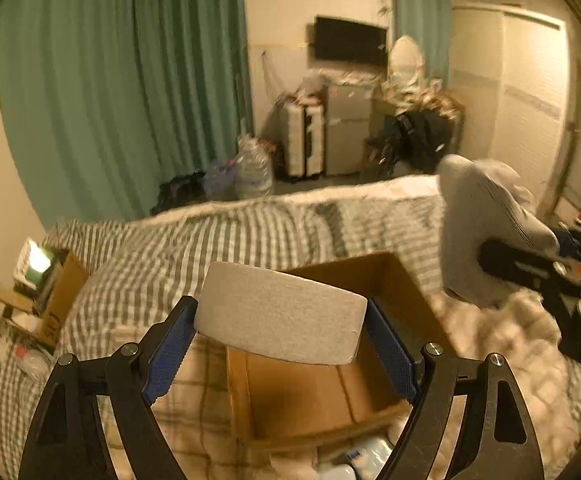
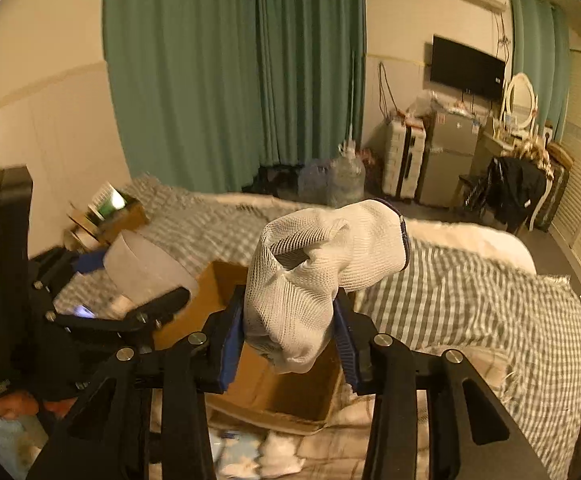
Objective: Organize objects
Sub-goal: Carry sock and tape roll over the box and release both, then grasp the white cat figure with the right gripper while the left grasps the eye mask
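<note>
My left gripper (image 1: 280, 336) is shut on a grey-white roll of tape (image 1: 282, 312) and holds it above the open cardboard box (image 1: 302, 396) on the bed. My right gripper (image 2: 290, 328) is shut on a white knitted glove (image 2: 314, 264) and holds it over the same box (image 2: 286, 392). In the left wrist view the glove (image 1: 486, 220) and right gripper show at the right. In the right wrist view the tape roll (image 2: 142, 268) and left gripper show at the left. The box looks empty inside.
The box sits on a bed with a grey-striped cover (image 1: 226, 240). A second cardboard box (image 1: 50, 292) with items stands at the bed's left by the wall. White items (image 2: 274, 452) lie in front of the box. Curtains, suitcase and fridge stand beyond.
</note>
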The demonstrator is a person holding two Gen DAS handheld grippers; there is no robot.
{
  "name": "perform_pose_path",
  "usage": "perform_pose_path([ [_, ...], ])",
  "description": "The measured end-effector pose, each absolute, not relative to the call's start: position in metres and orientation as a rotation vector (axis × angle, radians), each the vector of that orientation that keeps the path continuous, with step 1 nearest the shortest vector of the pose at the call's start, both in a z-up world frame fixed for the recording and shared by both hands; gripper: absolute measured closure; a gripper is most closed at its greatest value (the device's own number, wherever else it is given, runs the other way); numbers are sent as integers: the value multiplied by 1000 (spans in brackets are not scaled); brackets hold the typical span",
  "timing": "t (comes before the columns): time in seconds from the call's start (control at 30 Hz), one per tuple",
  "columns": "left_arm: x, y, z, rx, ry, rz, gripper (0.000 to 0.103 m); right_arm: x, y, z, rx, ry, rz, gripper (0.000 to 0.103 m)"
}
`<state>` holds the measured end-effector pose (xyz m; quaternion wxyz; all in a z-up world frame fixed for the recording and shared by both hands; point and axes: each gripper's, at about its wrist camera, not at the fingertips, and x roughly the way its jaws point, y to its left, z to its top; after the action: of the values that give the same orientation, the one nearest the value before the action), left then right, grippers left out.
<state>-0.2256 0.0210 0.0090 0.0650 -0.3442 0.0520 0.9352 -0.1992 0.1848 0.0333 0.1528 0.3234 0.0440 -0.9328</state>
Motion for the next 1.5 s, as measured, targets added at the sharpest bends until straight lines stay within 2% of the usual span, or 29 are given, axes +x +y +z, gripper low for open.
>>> perform_pose_path([
  [0.1, -242, 22, -20, -1097, 113, 2803, 17, -225, 191, -7, 992, 108, -2647, 65],
  [0.23, -257, 33, -50, -1109, 195, 2792, 17, -249, 201, -47, 1039, 58, -2597, 65],
  [0.3, -259, 35, -56, -1093, 195, 2822, 15, -253, 211, -53, 1026, -9, -2585, 60],
  [0.33, -260, 35, -58, -1098, 185, 2822, 11, -251, 216, -52, 1013, -39, -2587, 54],
  [0.37, -260, 35, -58, -1110, 168, 2813, 5, -249, 221, -48, 991, -65, -2587, 43],
  [0.43, -255, 33, -54, -1120, 123, 2810, 0, -242, 228, -34, 938, -88, -2609, 30],
  [0.63, -223, 19, -12, -1115, 52, 2840, 0, -196, 233, 29, 819, -2, -2728, 27],
  [0.83, -154, -4, 42, -1029, 57, 2914, 0, -117, 219, 86, 769, 63, -2767, 25],
  [0.97, -111, -24, 46, -1018, 73, 2966, 0, -75, 203, 91, 760, 87, -2782, 23],
  [1.17, -65, -44, 9, -1082, 85, 2991, 0, -30, 188, 34, 871, 109, -2776, 23],
  [1.33, -57, -50, -52, -1207, 58, 2958, 0, -20, 178, -36, 1026, 197, -2747, 23],
  [1.5, -73, -49, -117, -1374, 51, 2848, 0, -44, 176, -89, 1190, 265, -2709, 23],
])
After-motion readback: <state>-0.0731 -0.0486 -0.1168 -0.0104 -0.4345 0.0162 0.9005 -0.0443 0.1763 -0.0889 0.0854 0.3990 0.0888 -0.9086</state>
